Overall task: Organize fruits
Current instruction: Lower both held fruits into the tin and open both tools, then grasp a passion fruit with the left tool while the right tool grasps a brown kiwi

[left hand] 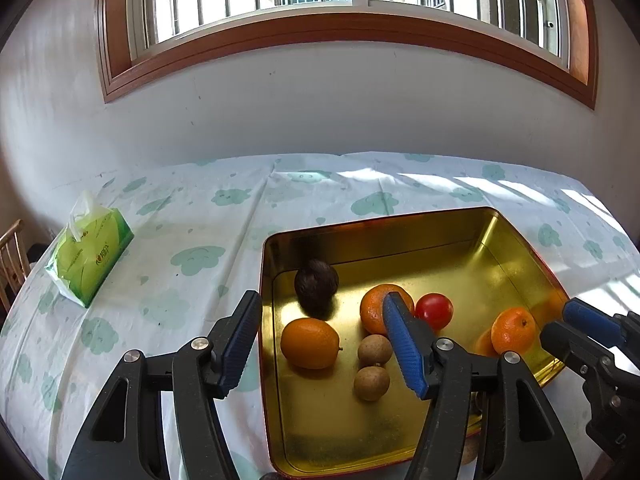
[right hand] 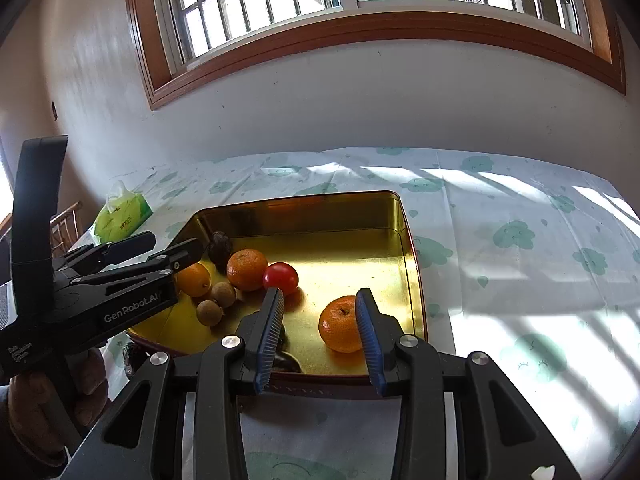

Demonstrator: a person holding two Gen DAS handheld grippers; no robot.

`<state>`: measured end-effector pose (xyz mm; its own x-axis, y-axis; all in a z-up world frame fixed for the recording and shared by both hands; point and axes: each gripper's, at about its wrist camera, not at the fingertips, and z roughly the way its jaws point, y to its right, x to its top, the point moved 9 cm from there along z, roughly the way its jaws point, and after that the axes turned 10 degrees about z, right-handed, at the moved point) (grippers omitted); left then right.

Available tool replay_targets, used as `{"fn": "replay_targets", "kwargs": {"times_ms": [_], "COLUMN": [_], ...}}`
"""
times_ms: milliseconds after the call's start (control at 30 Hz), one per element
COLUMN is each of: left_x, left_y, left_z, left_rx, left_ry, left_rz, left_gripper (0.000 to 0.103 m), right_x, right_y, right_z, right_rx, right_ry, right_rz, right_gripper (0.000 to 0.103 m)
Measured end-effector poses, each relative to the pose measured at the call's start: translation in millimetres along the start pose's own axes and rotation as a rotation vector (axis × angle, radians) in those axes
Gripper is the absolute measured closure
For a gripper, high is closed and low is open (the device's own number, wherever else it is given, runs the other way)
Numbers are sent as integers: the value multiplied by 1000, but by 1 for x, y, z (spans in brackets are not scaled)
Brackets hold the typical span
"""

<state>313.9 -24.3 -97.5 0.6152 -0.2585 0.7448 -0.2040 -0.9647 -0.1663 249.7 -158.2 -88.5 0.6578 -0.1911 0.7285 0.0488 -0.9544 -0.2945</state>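
**Fruit sitting in the gold tin**

A tissue pack (left hand: pixel 90 254) is lying far left on the surface (left hand: pixel 168 296). The left tool (left hand: pixel 326 344) is hovering released over the tin (left hand: pixel 520 256); the right tool (right hand: pixel 320 340), also released, is flanking a mandarin (right hand: pixel 340 324).

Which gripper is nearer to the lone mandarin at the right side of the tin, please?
Right. The right gripper has its open fingers either side of that mandarin; the left gripper sits over the tin's left half.
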Motion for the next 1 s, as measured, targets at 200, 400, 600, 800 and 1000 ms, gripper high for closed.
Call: {"fn": "replay_targets", "kwargs": {"times_ms": [200,400,600,800,1000], "left_x": [1,-8,-33,-75,-115], "left_y": [0,-3,-22,-60,-83], "left_z": [-12,-32,-56,-66,-55], "left_rx": [-5,-7,4,28,16], "left_ry": [17,36,49,28,-35], "left_rz": [-12,-22,-54,-119,-200], "left_gripper": [39,39,39,39,39], "right_x": [-25,-58,-79,-85,-82], "right_y": [-7,-17,-21,-37,-45], "right_z": [-25,-33,-21,-5,17], "right_rx": [36,47,63,51,33], "right_ry": [-25,-71,-129,-162,-194], "right_rz": [8,5,39,-15,-20], "right_gripper": [64,60,56,56,56]}}
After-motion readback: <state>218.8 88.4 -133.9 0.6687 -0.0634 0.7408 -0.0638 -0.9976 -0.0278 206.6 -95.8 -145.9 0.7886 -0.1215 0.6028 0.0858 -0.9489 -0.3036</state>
